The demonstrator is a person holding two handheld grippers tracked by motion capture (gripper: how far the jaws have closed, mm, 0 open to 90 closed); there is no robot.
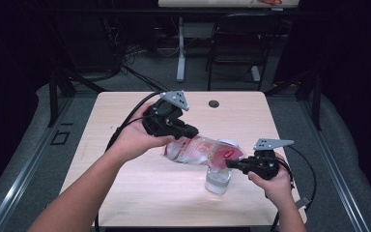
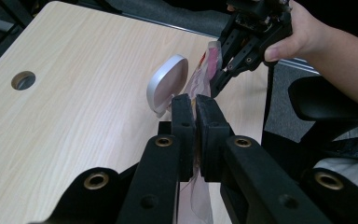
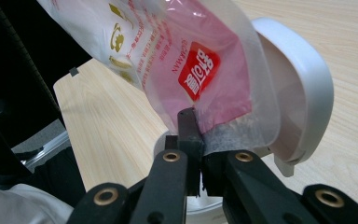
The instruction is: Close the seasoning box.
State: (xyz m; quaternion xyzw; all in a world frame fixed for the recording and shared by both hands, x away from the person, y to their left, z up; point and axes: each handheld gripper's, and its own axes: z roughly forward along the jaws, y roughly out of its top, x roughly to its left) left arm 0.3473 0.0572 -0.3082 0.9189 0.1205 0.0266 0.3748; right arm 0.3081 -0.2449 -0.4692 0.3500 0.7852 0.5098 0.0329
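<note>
Plastic bag [image 1: 200, 151] stretched mid-frame between both grippers, left gripper [image 1: 189, 131] pinching its left end, right gripper [image 1: 231, 164] clamped on its right edge, clear container [image 1: 218, 180] directly beneath, white lid [image 2: 168, 84] behind, wooden table [image 1: 125, 193] underneath.

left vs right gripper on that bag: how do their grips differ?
The left gripper pinches the bag at its upper end, farther up the table; the right gripper pinches the lower end, above the clear container. The left gripper sits higher, pointing down to the right; the right gripper lies about level, pointing left. The left hand cradles its gripper from below; the right hand grips from behind. Both are shut on the bag, held off the table.
</note>
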